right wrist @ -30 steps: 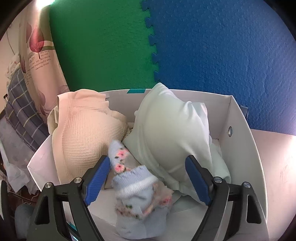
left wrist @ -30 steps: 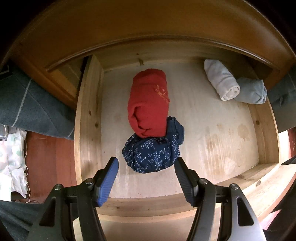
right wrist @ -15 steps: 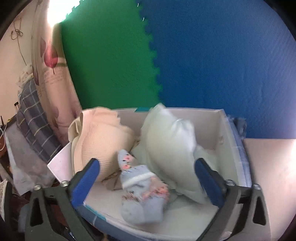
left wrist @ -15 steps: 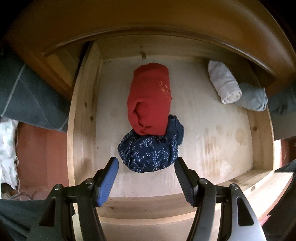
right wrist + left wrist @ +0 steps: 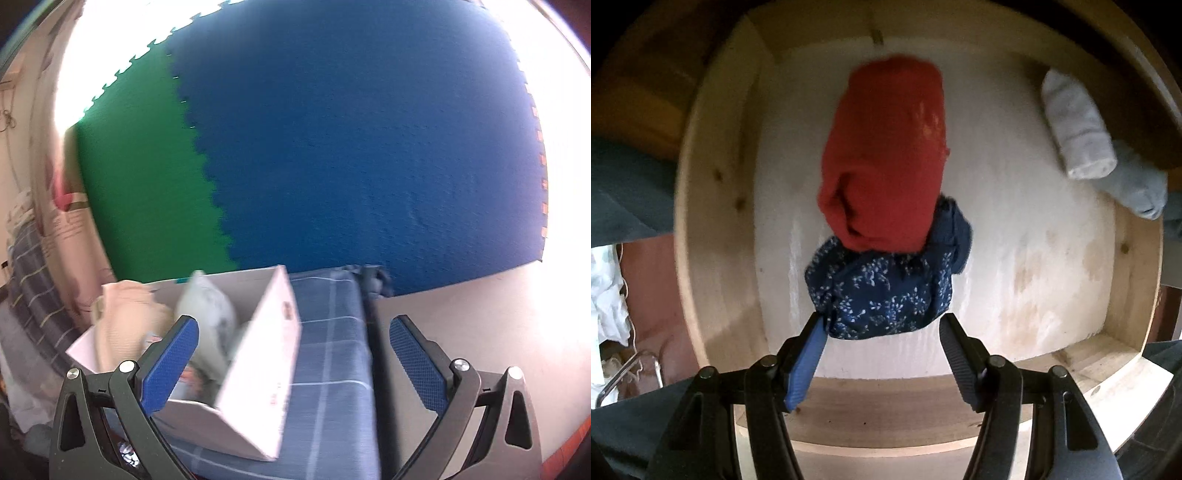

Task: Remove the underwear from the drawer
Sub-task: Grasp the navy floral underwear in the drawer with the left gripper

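Observation:
In the left wrist view the open wooden drawer point(image 5: 713, 236) holds a navy floral underwear bundle point(image 5: 882, 295) with a red rolled garment point(image 5: 886, 151) lying partly on it. My left gripper point(image 5: 881, 332) is open, its fingertips just at the near edge of the navy bundle, one on each side. A white roll point(image 5: 1075, 129) and a grey-blue roll point(image 5: 1137, 188) lie at the drawer's back right. In the right wrist view my right gripper point(image 5: 293, 332) is open and empty, above a white box point(image 5: 266, 350) holding cream and pale green garments.
The drawer's front rail point(image 5: 886, 410) lies under my left gripper. The white box stands on a blue checked cloth point(image 5: 332, 362). A green and blue foam mat point(image 5: 332, 147) stands behind it. A pale surface point(image 5: 480, 317) lies to the right.
My left gripper has moved down and forward into the drawer, closing in on the navy bundle. My right gripper has let go of a floral garment, pulled back and swung right, away from the box.

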{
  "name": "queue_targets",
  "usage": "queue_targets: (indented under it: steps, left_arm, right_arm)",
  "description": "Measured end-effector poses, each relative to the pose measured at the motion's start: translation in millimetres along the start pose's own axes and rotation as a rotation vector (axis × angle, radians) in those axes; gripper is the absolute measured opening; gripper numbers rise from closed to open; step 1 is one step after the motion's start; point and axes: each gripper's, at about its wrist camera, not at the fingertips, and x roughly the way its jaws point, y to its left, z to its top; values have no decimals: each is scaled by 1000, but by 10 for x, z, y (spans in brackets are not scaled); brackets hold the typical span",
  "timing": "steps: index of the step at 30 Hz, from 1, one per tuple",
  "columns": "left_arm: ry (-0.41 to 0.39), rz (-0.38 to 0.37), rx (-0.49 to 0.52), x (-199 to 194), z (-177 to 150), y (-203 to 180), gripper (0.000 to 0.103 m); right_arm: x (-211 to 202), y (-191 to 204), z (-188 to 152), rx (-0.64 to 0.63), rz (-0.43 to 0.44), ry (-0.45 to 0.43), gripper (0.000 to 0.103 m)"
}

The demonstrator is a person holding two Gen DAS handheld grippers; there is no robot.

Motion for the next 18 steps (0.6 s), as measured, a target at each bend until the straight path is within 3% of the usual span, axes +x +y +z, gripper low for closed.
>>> queue_targets:
  steps: [10, 13, 14, 15, 17, 18]
  left_arm:
    - [137, 105, 29, 262, 325, -160, 68]
    - [110, 105, 28, 220, 381, -153, 68]
    - [97, 104, 29, 200, 364, -152, 62]
    - [85, 112, 36, 179, 356, -148, 48]
    - [62, 115, 51, 124, 324, -151, 30]
    - [62, 94, 59, 94, 304, -149, 28]
  right_arm:
    - [11, -391, -462, 55, -25, 27, 102]
    - [47, -462, -544, 65, -36, 51, 103]
    - [43, -484, -558, 70, -38, 53, 103]
    - [36, -495, -569, 76, -37, 53, 103]
    - [12, -506, -585, 75, -40, 51, 103]
    - [15, -500, -597, 71, -40, 54, 103]
